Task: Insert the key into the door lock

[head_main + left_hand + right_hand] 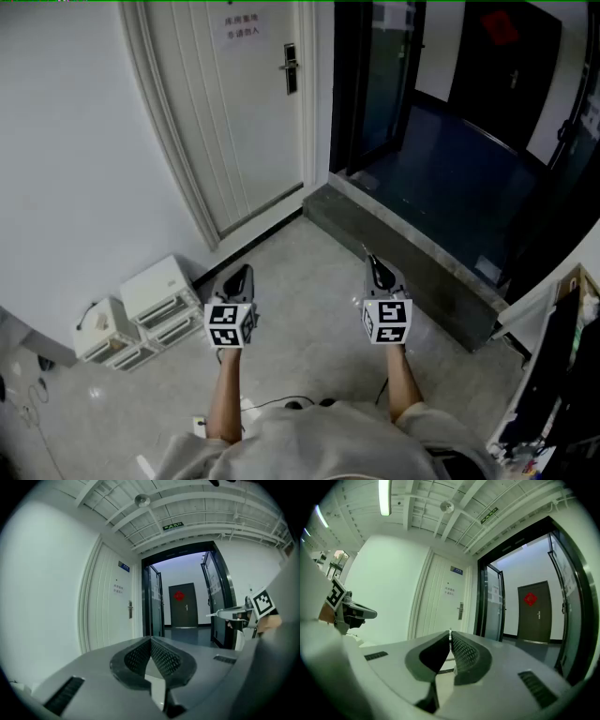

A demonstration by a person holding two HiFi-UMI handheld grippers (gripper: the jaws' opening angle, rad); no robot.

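white drawer units (159, 302) on floor, left of left tongs (151, 640); contents not visible. left tongs pressed together, empty. right tongs (450, 639) pinching key (450, 633): thin silvery sliver upright at tips, door lock (461, 610) well ahead.

Both bare arms reached forward side by side, left forearm (225, 394) and right forearm (401, 380) roughly parallel. The left gripper (242, 274) was held about level, its jaws closed together with nothing between them. The right gripper (373, 264), well apart to its right, was level too. Its jaws were pinched on a thin key (450, 633) at their tips.
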